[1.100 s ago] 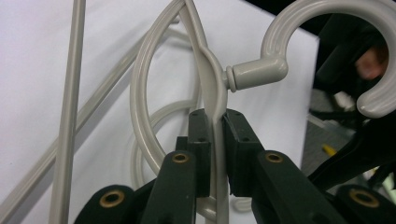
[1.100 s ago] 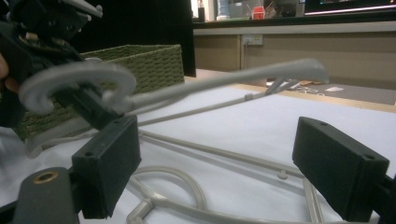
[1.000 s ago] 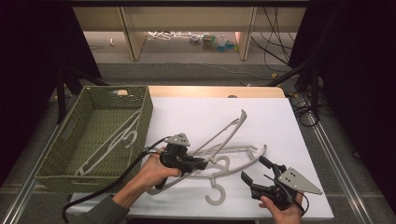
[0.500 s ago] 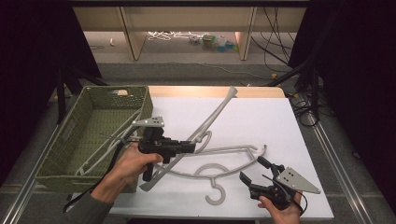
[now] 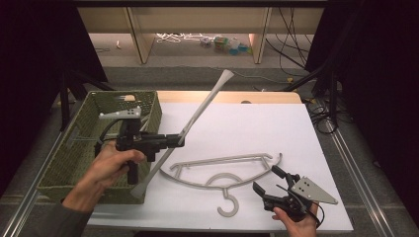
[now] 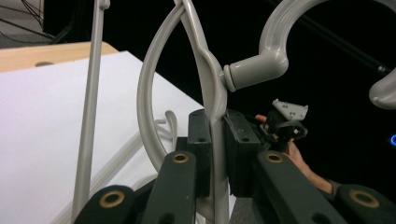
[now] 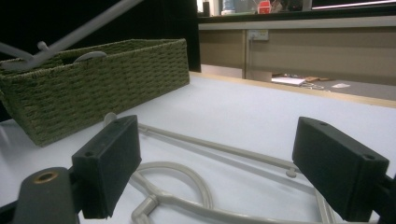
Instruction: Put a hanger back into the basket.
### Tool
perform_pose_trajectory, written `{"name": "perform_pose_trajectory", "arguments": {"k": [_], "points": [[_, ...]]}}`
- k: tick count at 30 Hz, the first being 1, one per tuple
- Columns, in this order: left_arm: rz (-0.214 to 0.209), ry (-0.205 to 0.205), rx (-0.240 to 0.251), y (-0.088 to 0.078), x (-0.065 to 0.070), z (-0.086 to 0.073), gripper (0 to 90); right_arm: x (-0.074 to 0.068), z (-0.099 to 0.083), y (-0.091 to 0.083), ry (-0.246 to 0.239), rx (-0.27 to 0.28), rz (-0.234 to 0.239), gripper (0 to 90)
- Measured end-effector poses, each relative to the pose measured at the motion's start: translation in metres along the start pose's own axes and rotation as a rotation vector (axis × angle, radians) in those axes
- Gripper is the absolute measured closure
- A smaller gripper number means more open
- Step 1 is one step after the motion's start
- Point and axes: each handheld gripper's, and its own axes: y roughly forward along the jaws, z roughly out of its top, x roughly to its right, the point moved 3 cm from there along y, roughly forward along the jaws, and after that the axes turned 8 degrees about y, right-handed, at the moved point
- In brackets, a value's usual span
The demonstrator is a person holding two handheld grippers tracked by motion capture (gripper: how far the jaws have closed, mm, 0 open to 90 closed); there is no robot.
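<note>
Nearest the person, at the bottom right of the high view, the right gripper (image 5: 267,190) rests low over the white tabletop (image 5: 276,123) with its jaws spread wide and nothing between them; in the right gripper view its two blocky black pads (image 7: 109,163) stand well apart, matte and square-edged. Just beyond them lies a flat hanger (image 5: 222,170) of smooth pale-grey plastic — a thin straight bar, a gently bowed shoulder line and a round hook curling toward the person — lying flat on the smooth sheet, and its curved loop (image 7: 173,179) shows between the open pads in the right gripper view. To the left, the left gripper (image 5: 180,140) is held above the table edge, clamped tight on a second hanger (image 5: 197,116) of the same grey plastic; the left gripper view shows the black pads (image 6: 200,149) pressed against both faces of its thin neck, just below the rounded collar where the thick hook (image 6: 271,51) springs out. This lifted hanger tilts steeply, one flared end (image 5: 226,75) high toward the far side, the other end (image 5: 138,188) low by the basket's near corner. Beside the left hand sits the woven basket (image 5: 84,148), olive-green, rectangular, coarse in its ribbed weave.
</note>
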Motion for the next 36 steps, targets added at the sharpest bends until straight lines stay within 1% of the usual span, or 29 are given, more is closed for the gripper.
{"name": "perform_pose_trajectory", "arguments": {"k": [2, 3, 4, 6, 7, 8, 9, 10, 11, 12, 13, 14, 16, 18, 21, 23, 25, 29, 32, 33, 34, 35, 36], "points": [[0.008, 0.006, 0.018, -0.007, 0.000, 0.006, 81.6, 0.000, 0.000, 0.000, -0.003, -0.006, -0.006, 16.0], [0.012, 0.006, 0.018, -0.010, 0.001, 0.009, 81.6, 0.000, 0.000, 0.000, -0.002, -0.006, -0.007, 16.0], [0.022, 0.018, 0.018, -0.015, 0.001, 0.012, 81.6, 0.000, 0.000, 0.000, -0.001, -0.006, -0.002, 16.0], [0.041, 0.034, 0.014, -0.023, 0.000, 0.018, 81.6, -0.001, 0.000, -0.001, -0.003, -0.020, -0.008, 16.0], [0.056, 0.033, 0.014, -0.027, 0.000, 0.020, 81.6, 0.000, 0.000, -0.001, -0.005, -0.020, -0.015, 16.0], [0.062, 0.040, 0.016, -0.032, -0.001, 0.022, 81.6, 0.000, 0.000, -0.001, -0.004, -0.019, -0.016, 16.0], [0.074, 0.040, 0.020, -0.036, -0.002, 0.024, 81.6, 0.000, 0.000, -0.002, -0.009, -0.040, -0.034, 16.0], [0.085, 0.047, 0.019, -0.040, -0.004, 0.025, 81.6, 0.000, 0.000, -0.002, -0.009, -0.040, -0.034, 16.0], [0.098, 0.045, 0.019, -0.043, -0.006, 0.026, 81.6, 0.000, 0.000, -0.002, -0.009, -0.040, -0.034, 16.0], [0.109, 0.044, 0.020, -0.047, -0.008, 0.027, 81.6, -0.001, 0.000, 0.002, 0.005, 0.015, 0.016, 16.0], [0.119, 0.045, 0.019, -0.051, -0.010, 0.027, 81.6, -0.001, 0.000, 0.001, -0.001, 0.003, -0.004, 16.0], [0.126, 0.047, 0.016, -0.054, -0.013, 0.027, 81.6, -0.001, 0.000, 0.001, 0.000, 0.002, -0.003, 16.0], [0.144, 0.037, 0.016, -0.061, -0.017, 0.026, 81.6, -0.001, 0.000, 0.001, 0.002, 0.002, -0.003, 16.0], [0.161, 0.033, 0.011, -0.068, -0.022, 0.024, 81.6, 0.000, 0.000, 0.001, 0.001, -0.009, -0.008, 16.0], [0.188, 0.022, 0.015, -0.078, -0.030, 0.021, 81.6, 0.000, -0.001, 0.001, 0.002, -0.014, -0.007, 16.0], [0.207, 0.014, 0.020, -0.085, -0.035, 0.020, 81.6, 0.000, -0.001, 0.001, -0.002, -0.007, -0.008, 16.0], [0.229, 0.014, 0.020, -0.093, -0.041, 0.019, 81.6, -0.001, -0.001, 0.003, 0.008, 0.006, 0.001, 16.0], [0.267, 0.006, 0.025, -0.108, -0.049, 0.017, 81.6, -0.001, -0.001, 0.003, 0.005, 0.004, 0.000, 16.0], [0.299, 0.010, 0.020, -0.119, -0.056, 0.016, 81.7, -0.001, -0.001, 0.003, 0.006, 0.002, 0.000, 16.0], [0.306, 0.007, 0.019, -0.121, -0.057, 0.016, 81.6, -0.001, -0.001, 0.003, 0.003, -0.007, -0.003, 16.0], [0.316, 0.015, 0.014, -0.124, -0.059, 0.016, 81.7, 0.000, -0.001, 0.002, -0.002, -0.012, -0.010, 16.0], [0.327, 0.013, 0.010, -0.126, -0.060, 0.016, 81.6, -0.001, -0.001, 0.002, -0.001, -0.013, -0.009, 16.0], [0.338, 0.022, 0.002, -0.129, -0.062, 0.016, 81.7, -0.001, -0.001, 0.003, -0.003, -0.010, -0.016, 16.0]]}}
